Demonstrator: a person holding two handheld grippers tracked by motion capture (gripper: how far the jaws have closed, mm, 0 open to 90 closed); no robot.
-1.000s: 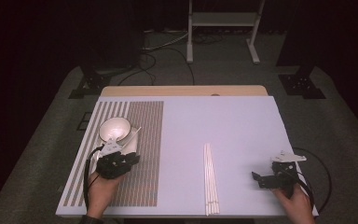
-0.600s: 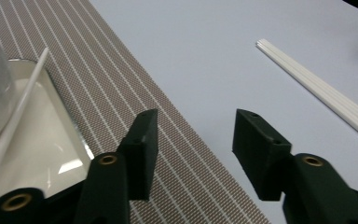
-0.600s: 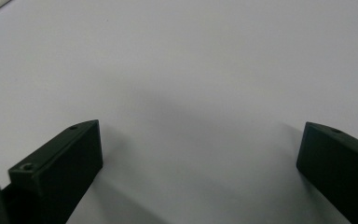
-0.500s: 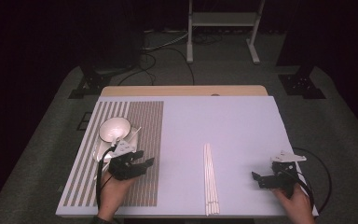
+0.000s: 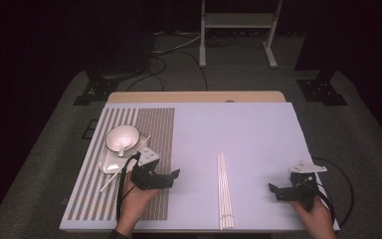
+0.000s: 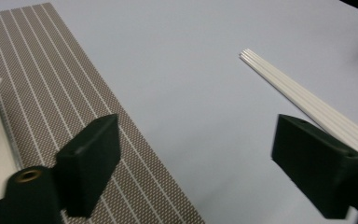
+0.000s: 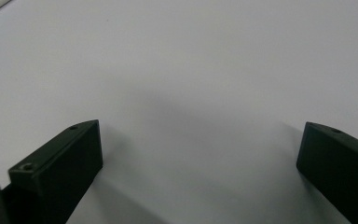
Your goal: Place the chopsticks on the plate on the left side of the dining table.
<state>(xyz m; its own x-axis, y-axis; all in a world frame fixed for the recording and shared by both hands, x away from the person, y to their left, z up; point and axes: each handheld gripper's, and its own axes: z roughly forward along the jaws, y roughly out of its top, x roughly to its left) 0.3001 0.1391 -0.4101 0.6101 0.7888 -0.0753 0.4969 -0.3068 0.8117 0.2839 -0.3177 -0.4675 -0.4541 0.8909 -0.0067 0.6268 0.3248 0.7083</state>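
A bundle of several white sticks [image 5: 224,191] lies lengthwise on the white table top [image 5: 238,129], near its front edge. My left gripper [image 5: 174,174] hovers at the right edge of the striped brown placemat [image 5: 154,124], pointing right toward the sticks, open and holding nothing. In the left gripper view the jaws [image 6: 196,130] stand wide apart, with the sticks [image 6: 298,93] lying just beyond the right jaw. My right gripper [image 5: 273,189] rests low at the front right, pointing left, also open. Bare white surface lies between its jaws [image 7: 200,130].
On the placemat's left part a white bowl [image 5: 122,137] holding a spoon stands beside a small white dish [image 5: 110,163]. A single white stick [image 5: 108,183] lies slantwise by them. The table's front edge runs close under both hands. Dark floor, cables and stands surround the table.
My left gripper has moved right, away from the bowl and dish to the placemat's right edge, and now points toward the sticks. The right gripper has stayed put.
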